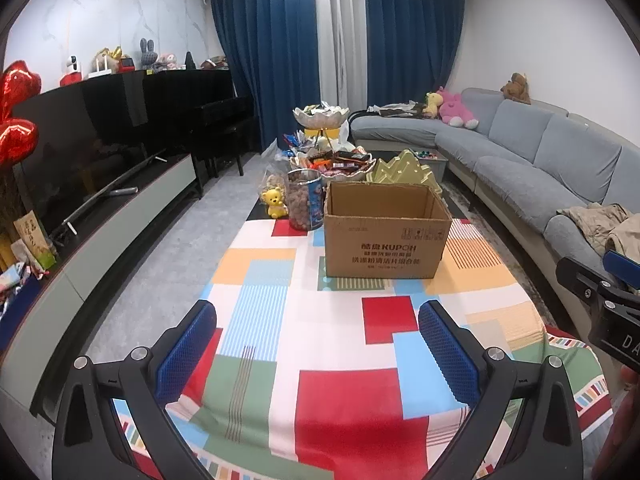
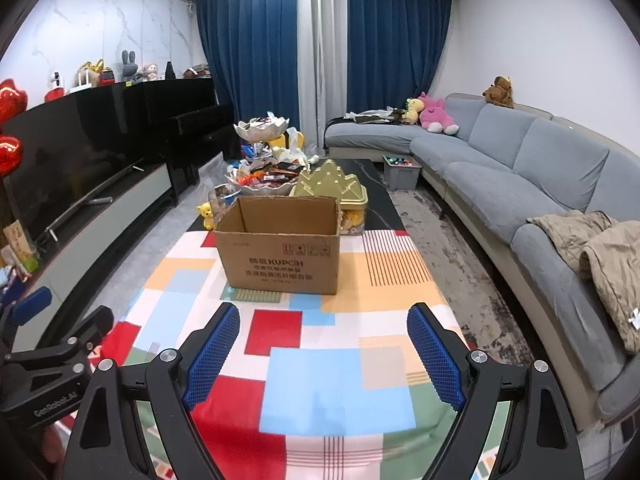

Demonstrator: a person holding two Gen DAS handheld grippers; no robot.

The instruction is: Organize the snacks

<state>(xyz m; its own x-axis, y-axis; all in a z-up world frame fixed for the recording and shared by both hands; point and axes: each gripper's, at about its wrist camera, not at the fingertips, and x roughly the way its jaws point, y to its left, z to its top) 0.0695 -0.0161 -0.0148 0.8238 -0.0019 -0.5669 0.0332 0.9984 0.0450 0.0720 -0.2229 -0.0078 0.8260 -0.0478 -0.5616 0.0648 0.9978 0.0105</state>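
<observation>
An open brown cardboard box stands on the table under a colourful patchwork cloth. Behind it a shell-shaped bowl of wrapped snacks sits below a second raised bowl. A clear jar of snacks and a gold mountain-shaped tin flank them. My left gripper is open over the near cloth, nothing between its blue pads. My right gripper is also open and empty, short of the box.
A yellow bear figure stands left of the box. A grey sofa runs along the right, with jackets. A TV and low cabinet line the left. A grey bin sits on the floor.
</observation>
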